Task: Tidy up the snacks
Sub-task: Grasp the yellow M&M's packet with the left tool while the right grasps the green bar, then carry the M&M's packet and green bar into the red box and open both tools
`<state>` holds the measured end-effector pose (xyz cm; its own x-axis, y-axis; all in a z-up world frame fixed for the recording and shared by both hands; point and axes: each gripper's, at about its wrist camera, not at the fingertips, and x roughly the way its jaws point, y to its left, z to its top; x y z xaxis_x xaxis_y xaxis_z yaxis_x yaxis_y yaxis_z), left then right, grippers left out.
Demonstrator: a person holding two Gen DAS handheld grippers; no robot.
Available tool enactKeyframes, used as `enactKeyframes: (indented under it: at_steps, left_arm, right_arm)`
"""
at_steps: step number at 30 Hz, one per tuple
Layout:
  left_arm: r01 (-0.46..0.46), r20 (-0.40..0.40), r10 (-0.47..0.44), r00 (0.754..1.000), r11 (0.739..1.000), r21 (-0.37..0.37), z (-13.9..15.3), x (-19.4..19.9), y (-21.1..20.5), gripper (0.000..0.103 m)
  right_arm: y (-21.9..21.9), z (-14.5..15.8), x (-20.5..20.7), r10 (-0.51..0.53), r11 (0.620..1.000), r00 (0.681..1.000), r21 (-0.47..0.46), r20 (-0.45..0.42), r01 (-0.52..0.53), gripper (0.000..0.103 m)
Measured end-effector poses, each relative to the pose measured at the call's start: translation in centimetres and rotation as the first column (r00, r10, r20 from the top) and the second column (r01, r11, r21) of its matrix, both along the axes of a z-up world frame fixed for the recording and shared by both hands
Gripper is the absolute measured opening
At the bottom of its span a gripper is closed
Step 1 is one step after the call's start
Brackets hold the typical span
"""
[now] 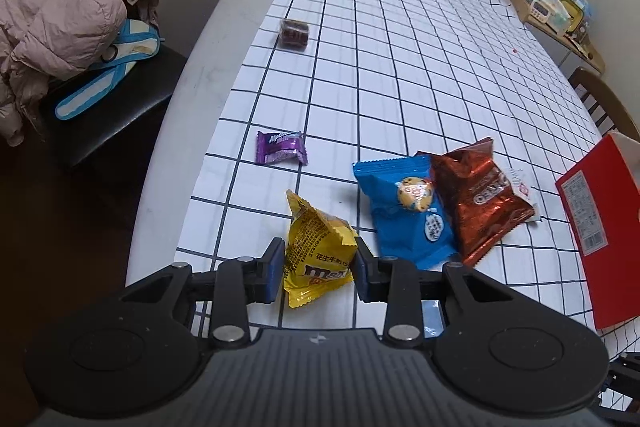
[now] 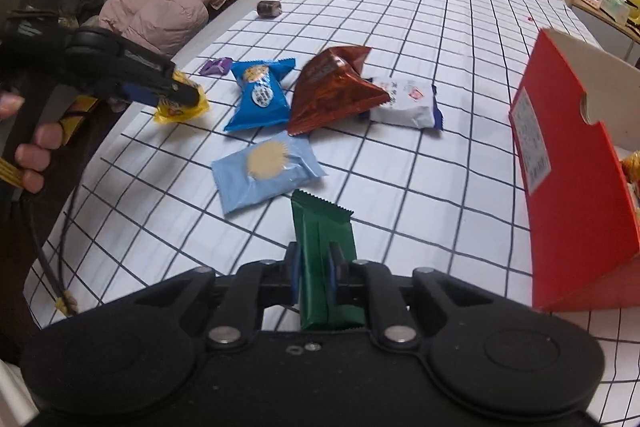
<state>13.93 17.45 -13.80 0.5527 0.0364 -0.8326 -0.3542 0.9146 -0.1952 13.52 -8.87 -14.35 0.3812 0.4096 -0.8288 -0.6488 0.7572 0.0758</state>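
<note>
My left gripper (image 1: 319,261) is shut on a yellow candy packet (image 1: 318,251), its blue pads pressing both sides; the right wrist view shows that gripper (image 2: 188,95) at the left, holding the yellow packet (image 2: 182,109) above the cloth. My right gripper (image 2: 314,267) is shut on a dark green wrapper (image 2: 326,259) that stands upright between the pads. On the checked cloth lie a blue cookie packet (image 2: 260,99), a brown foil bag (image 2: 332,87), a white packet (image 2: 406,103), a pale blue packet (image 2: 266,167), a purple candy (image 1: 280,147) and a small dark sweet (image 1: 295,34).
An open red box (image 2: 576,163) stands at the right on the table, more snacks showing inside. A chair with a pink jacket (image 1: 64,15) is off the table's left edge. A shelf of jars (image 1: 552,7) sits at the far right. The far cloth (image 1: 420,39) is bare.
</note>
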Motion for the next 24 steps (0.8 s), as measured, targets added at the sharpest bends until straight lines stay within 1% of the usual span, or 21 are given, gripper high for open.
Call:
enactKeyframes:
  at_steps: [2, 4, 5, 6, 7, 8, 9, 10, 11, 12, 14, 16, 18, 19, 21, 23, 24]
  left_arm:
    - [0.002, 0.000, -0.002, 1.000, 1.000, 0.006, 0.1, -0.2, -0.3, 0.034]
    - [0.003, -0.003, -0.003, 1.000, 1.000, 0.007, 0.2, -0.3, -0.5, 0.034]
    - [0.005, -0.003, -0.005, 1.000, 1.000, 0.006, 0.2, -0.3, -0.6, 0.034]
    - [0.006, -0.002, -0.006, 1.000, 1.000, 0.008, 0.2, -0.5, -0.8, 0.034]
    - [0.009, -0.001, -0.009, 1.000, 1.000, 0.008, 0.3, -0.6, -0.9, 0.034]
    - [0.011, -0.001, -0.011, 1.000, 1.000, 0.007, 0.3, -0.6, -1.0, 0.034]
    - [0.013, -0.001, -0.013, 1.000, 1.000, 0.007, 0.4, -0.8, -1.0, 0.034]
    - [0.016, -0.001, -0.016, 1.000, 1.000, 0.007, 0.4, -0.9, -1.1, 0.034]
    - [0.017, -0.001, -0.017, 1.000, 1.000, 0.007, 0.4, -0.9, -1.2, 0.034]
    - [0.019, -0.002, -0.019, 1.000, 1.000, 0.006, 0.4, -1.1, -1.3, 0.034]
    - [0.020, -0.003, -0.020, 1.000, 1.000, 0.007, 0.5, -1.2, -1.4, 0.034]
    - [0.020, -0.005, -0.020, 1.000, 1.000, 0.006, 0.5, -1.3, -1.5, 0.034]
    - [0.020, -0.007, -0.020, 1.000, 1.000, 0.007, 0.5, -1.4, -1.6, 0.034]
    - [0.020, -0.006, -0.020, 1.000, 1.000, 0.007, 0.5, -1.4, -1.6, 0.034]
    - [0.022, -0.005, -0.022, 1.000, 1.000, 0.009, 0.6, -1.5, -1.7, 0.034]
    - [0.022, -0.005, -0.022, 1.000, 1.000, 0.011, 0.6, -1.5, -1.8, 0.034]
    - [0.023, -0.004, -0.023, 1.000, 1.000, 0.010, 0.7, -1.5, -1.9, 0.034]
  right_arm:
    - [-0.1, -0.2, 0.0, -0.008, 1.000, 1.000, -0.009, 0.001, 0.008, 0.013]
    - [-0.2, -0.3, -0.1, -0.015, 1.000, 1.000, -0.010, 0.009, 0.015, 0.017]
    - [-0.3, -0.3, -0.2, -0.020, 1.000, 1.000, -0.013, 0.017, 0.020, 0.021]
    - [-0.3, -0.4, -0.2, -0.024, 1.000, 0.999, -0.018, 0.023, 0.024, 0.029]
    - [-0.3, -0.5, -0.3, -0.024, 0.999, 0.999, -0.023, 0.028, 0.025, 0.031]
    - [-0.3, -0.6, -0.2, -0.023, 0.999, 0.999, -0.027, 0.029, 0.024, 0.040]
    - [-0.4, -0.8, -0.1, -0.026, 0.999, 0.999, -0.031, 0.030, 0.026, 0.053]
    - [-0.6, -1.0, 0.0, -0.031, 0.999, 0.999, -0.033, 0.031, 0.032, 0.060]
    - [-0.8, -1.3, 0.1, -0.040, 0.999, 0.999, -0.032, 0.031, 0.041, 0.074]
    - [-0.9, -1.5, 0.3, -0.048, 0.998, 0.999, -0.031, 0.027, 0.048, 0.074]
    - [-0.9, -2.1, 0.6, -0.050, 0.998, 0.999, -0.046, 0.011, 0.051, 0.067]
    - [-0.8, -2.5, 0.7, -0.048, 0.997, 0.999, -0.059, 0.008, 0.048, 0.063]
    - [-0.6, -2.7, 0.5, -0.026, 0.997, 0.999, -0.070, 0.030, 0.028, 0.058]
    - [-0.4, -2.7, 0.3, -0.012, 0.997, 0.999, -0.078, 0.039, 0.015, 0.057]
    - [-0.2, -2.7, 0.0, 0.014, 0.997, 0.999, -0.078, 0.047, -0.011, 0.048]
    - [0.0, -2.6, -0.2, 0.029, 0.997, 0.998, -0.079, 0.049, -0.026, 0.043]
    - [0.0, -2.5, -0.3, 0.037, 0.996, 0.998, -0.084, 0.055, -0.032, 0.042]
